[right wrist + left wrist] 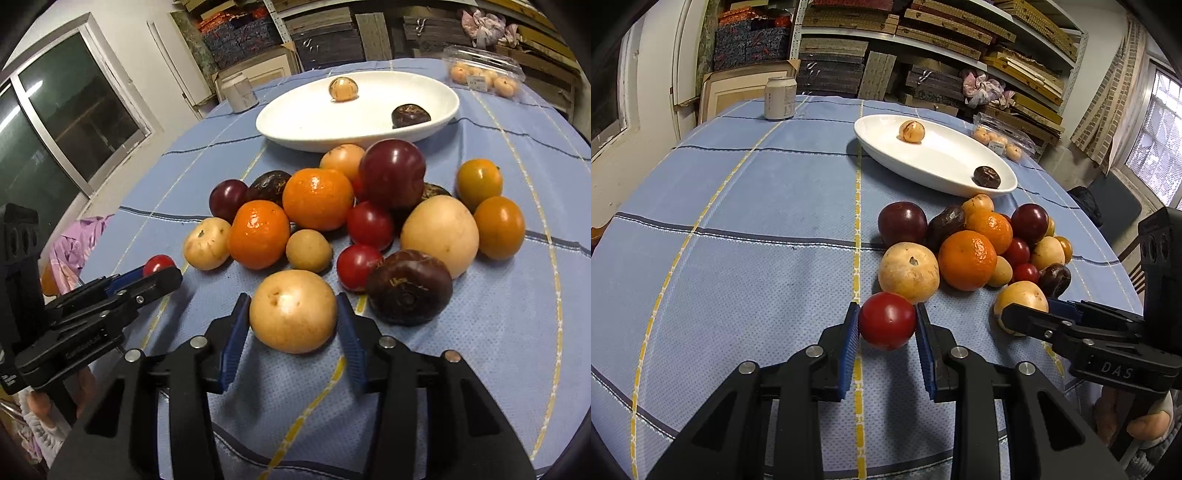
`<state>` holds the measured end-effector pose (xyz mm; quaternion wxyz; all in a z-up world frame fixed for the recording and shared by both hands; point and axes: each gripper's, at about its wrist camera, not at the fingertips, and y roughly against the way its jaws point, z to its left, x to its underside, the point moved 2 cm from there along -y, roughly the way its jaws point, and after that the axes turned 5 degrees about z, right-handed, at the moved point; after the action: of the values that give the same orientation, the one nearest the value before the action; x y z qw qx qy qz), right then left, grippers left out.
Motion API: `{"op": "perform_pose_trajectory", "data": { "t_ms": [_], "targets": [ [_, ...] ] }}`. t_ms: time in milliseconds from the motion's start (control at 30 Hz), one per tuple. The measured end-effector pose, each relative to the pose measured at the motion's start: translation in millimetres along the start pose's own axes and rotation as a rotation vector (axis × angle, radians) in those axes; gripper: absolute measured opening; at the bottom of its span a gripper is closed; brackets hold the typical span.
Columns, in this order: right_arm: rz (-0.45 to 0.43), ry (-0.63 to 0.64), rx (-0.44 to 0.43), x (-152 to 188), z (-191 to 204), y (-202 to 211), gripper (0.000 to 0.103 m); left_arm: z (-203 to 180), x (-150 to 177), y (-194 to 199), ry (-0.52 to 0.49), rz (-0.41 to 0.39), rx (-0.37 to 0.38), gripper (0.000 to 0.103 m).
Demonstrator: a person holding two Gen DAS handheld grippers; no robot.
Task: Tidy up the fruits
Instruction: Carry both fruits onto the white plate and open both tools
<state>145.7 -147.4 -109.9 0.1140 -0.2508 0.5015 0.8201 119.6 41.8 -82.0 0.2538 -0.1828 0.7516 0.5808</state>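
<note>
Both jaws pinch fruit at the pile's (975,240) near edge, open cloth (738,240) leftward.

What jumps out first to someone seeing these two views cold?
The heap of mixed fruit mid-table on the blue checked cloth. Left gripper has its jaws shut on a red tomato at the heap's near edge; right gripper brackets a pale yellow fruit. Behind, a white oval dish holds two pieces.
</note>
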Motion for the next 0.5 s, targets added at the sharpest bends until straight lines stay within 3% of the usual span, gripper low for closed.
{"op": "perform_pose_trajectory", "data": {
  "t_ms": [167,300,500],
  "targets": [
    [-0.035,0.022,-0.009,4.5,4.8,15.7,0.046,-3.2,-3.4,0.0,-0.006,0.008,-0.014,0.030],
    [-0.070,0.039,-0.028,-10.1,5.5,40.0,0.046,-8.9,-26.0,-0.6,-0.020,0.009,-0.023,0.030],
    [-0.159,0.015,0.055,-83.8,-21.6,55.7,0.046,-19.3,-93.3,-16.9,-0.034,-0.035,-0.060,0.030]
  ]
}}
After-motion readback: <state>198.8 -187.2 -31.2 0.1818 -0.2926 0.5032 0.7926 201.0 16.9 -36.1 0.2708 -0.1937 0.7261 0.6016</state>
